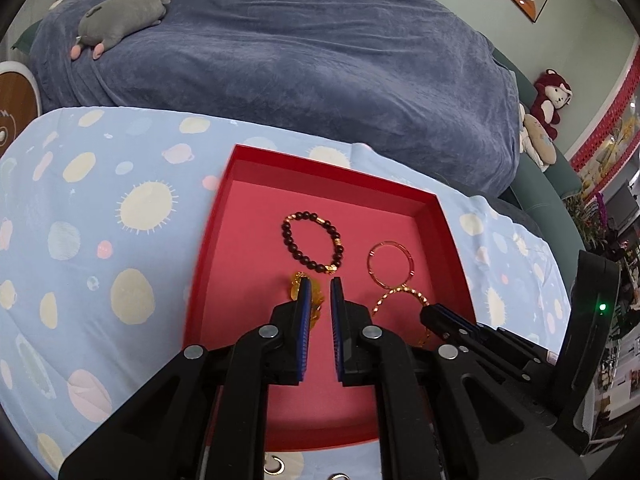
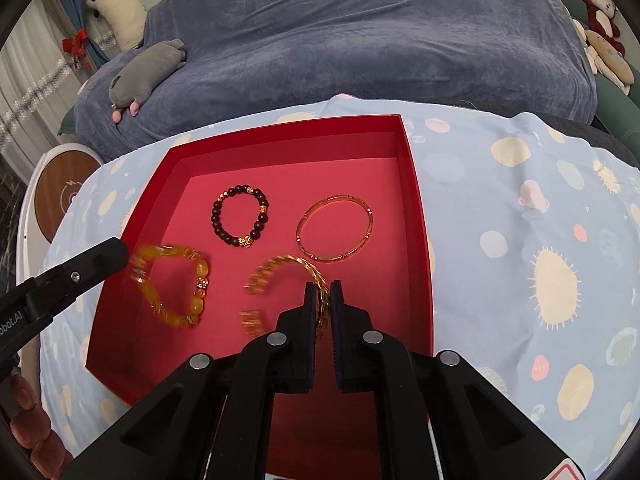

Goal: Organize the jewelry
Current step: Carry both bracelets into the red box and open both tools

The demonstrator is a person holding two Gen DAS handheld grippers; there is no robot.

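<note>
A red tray (image 2: 416, 216) lies on a pale blue cloth printed with suns and planets (image 2: 520, 240); all four pieces of jewelry are inside it. At the left of the tray, in the right wrist view, the left gripper (image 2: 120, 254) enters from the left edge with its tip just beside the amber bead bracelet (image 2: 172, 284), which is motion-blurred. In the left wrist view the left gripper (image 1: 320, 292) has its jaws parted by a narrow gap with nothing between the pads; the amber bead bracelet (image 1: 316, 300) shows partly behind the left finger, and whether the two touch cannot be told. Toward the tray's middle, farther from the cameras, the dark bead bracelet (image 2: 240, 220) with gold charms lies flat and apart from the others. In front of it, the twisted gold open bangle (image 2: 288, 272) is blurred, and its right-hand part sits between the pads of the right gripper (image 2: 322, 296), whose jaws are nearly closed upon it. At the right of the tray, the thin gold bangle (image 2: 336, 228) lies flat, near the right wall. Beyond the cloth, a dark blue blanket (image 2: 360, 40) carries a grey plush toy (image 2: 148, 70) at the left; a red plush toy (image 2: 600, 4) sits at the far right.
</note>
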